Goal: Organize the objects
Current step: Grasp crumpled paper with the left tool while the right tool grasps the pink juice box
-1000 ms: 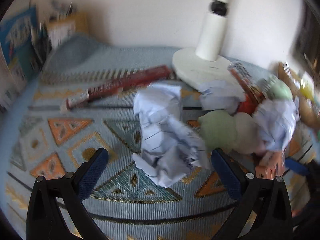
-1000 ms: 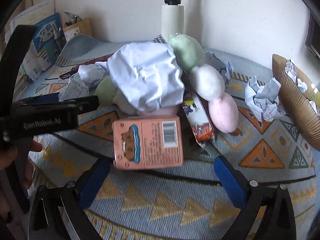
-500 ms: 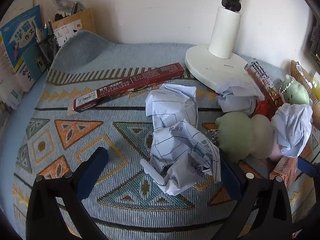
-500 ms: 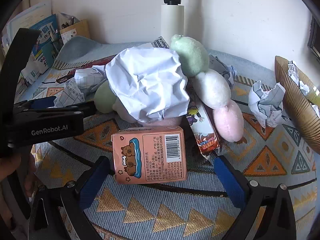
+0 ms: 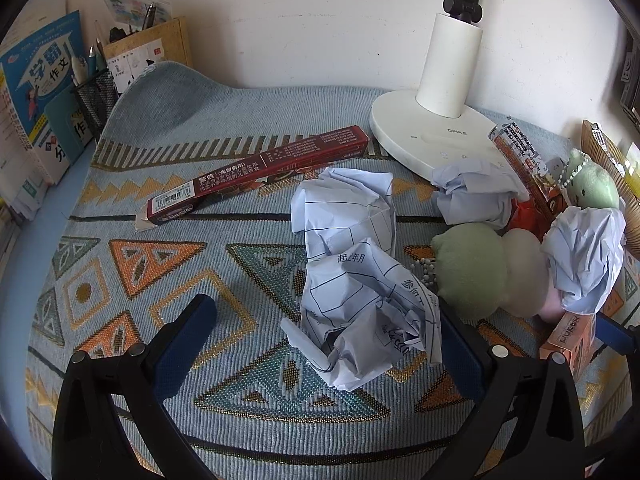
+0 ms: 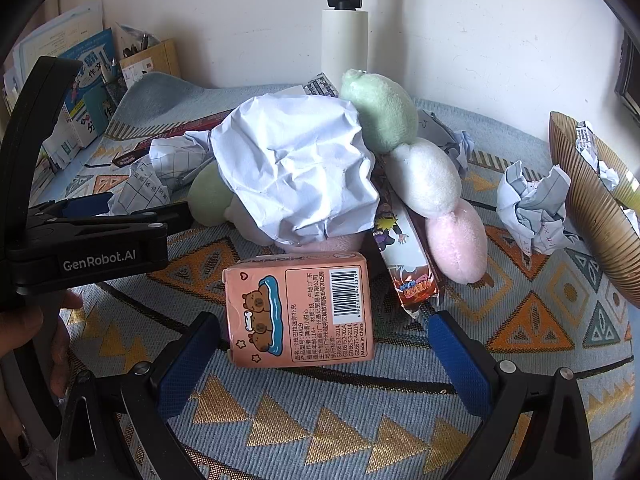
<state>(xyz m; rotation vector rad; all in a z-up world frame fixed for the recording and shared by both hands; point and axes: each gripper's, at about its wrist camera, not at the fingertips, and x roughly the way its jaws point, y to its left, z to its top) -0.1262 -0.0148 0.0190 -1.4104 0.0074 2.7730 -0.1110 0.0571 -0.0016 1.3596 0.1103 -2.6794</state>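
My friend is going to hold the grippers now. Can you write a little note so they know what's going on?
Left gripper: open, empty, around a crumpled paper ball on the mat.
Right gripper: open, empty, around the pink box.
More paper balls, plush toys and a snack packet lie piled by the lamp; a long red box lies behind.
The basket on the right holds some paper.
Nothing is picked up yet; the pile is left to sort.
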